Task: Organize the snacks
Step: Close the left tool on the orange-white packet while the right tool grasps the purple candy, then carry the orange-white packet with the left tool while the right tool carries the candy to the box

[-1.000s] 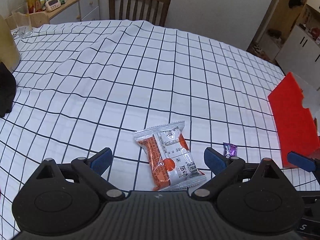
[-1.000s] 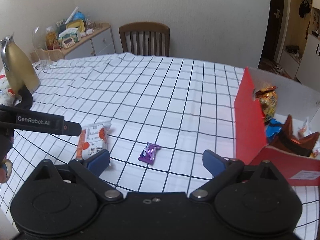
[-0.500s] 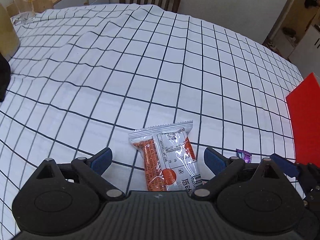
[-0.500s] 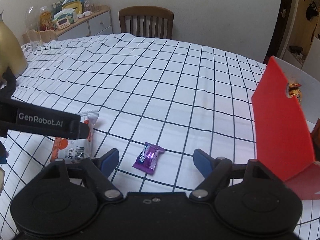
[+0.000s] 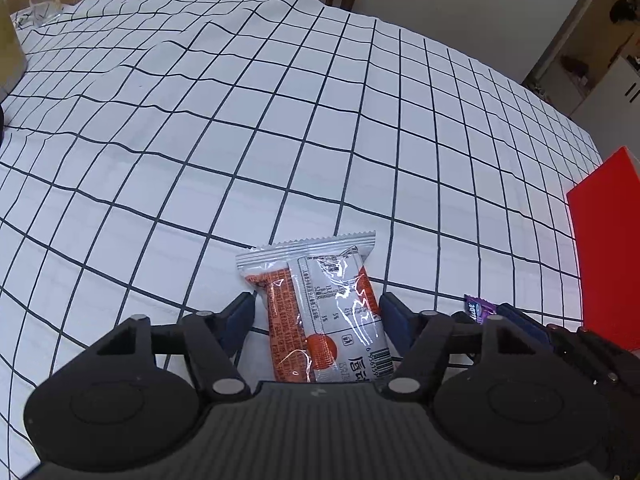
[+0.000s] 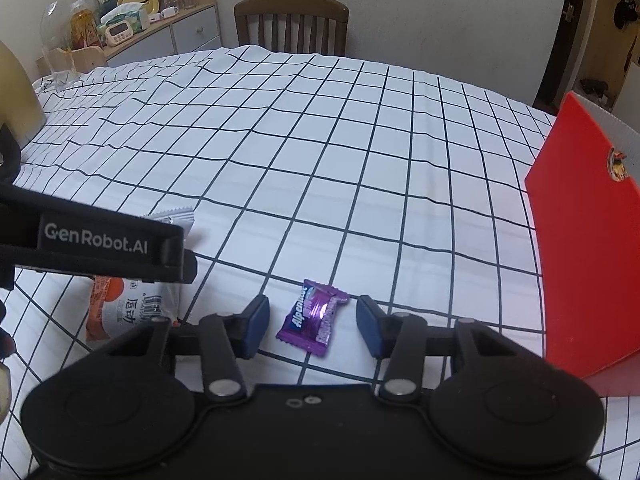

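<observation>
An orange and white snack packet (image 5: 320, 304) lies flat on the checked tablecloth. My left gripper (image 5: 316, 316) is open with its jaws on either side of the packet, close to its edges. A small purple candy (image 6: 314, 316) lies on the cloth between the open jaws of my right gripper (image 6: 312, 322), not touching them. The candy also shows in the left wrist view (image 5: 478, 305), partly hidden behind the right gripper. The packet shows in the right wrist view (image 6: 128, 308), partly hidden under the left gripper's body.
A red box (image 6: 584, 248) with snacks inside stands at the right on the table (image 6: 320, 140). A wooden chair (image 6: 290, 22) stands at the far side. A gold jug (image 6: 16, 92) and a glass (image 6: 60, 60) stand at the far left.
Both grippers have moved forward and down. The left jaws have narrowed around the packet and the right jaws have narrowed around the candy.
</observation>
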A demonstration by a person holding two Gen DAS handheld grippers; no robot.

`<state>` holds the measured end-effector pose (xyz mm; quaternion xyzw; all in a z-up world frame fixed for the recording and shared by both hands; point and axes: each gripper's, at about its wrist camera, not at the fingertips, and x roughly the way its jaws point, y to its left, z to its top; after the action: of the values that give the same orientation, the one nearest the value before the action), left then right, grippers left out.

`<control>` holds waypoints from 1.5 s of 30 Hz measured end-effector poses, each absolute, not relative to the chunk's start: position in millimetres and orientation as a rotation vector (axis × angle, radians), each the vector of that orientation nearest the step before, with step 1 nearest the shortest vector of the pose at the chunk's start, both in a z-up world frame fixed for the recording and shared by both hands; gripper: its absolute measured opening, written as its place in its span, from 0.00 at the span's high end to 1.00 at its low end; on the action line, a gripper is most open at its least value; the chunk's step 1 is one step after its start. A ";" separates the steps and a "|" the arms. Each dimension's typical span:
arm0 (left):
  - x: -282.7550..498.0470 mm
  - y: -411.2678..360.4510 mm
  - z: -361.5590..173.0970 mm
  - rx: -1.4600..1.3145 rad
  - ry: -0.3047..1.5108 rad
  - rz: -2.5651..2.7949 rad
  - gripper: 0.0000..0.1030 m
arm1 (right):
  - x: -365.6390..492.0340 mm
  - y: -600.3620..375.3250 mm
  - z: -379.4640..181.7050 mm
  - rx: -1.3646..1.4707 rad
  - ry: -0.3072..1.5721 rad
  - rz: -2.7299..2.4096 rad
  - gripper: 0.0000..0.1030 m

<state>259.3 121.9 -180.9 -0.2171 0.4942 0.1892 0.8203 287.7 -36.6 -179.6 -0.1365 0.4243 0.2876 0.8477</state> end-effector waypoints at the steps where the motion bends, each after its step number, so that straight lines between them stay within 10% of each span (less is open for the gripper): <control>1: 259.6 122.1 -181.1 -0.469 1.051 0.396 0.41 | 287.8 -36.3 -178.9 -0.288 0.892 0.606 0.60; 8: 256.2 117.9 -176.1 -0.451 1.051 0.391 0.49 | 292.3 -40.6 -177.9 -0.270 0.900 0.588 0.78; 45: 212.5 22.5 -68.5 -0.357 0.963 0.183 0.51 | 248.3 -133.7 -81.2 -0.135 0.862 0.675 0.79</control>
<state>212.5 22.5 -68.5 -0.1705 0.4598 0.0876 0.8671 248.3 -133.7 -81.2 -0.0640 0.4094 0.3208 0.8517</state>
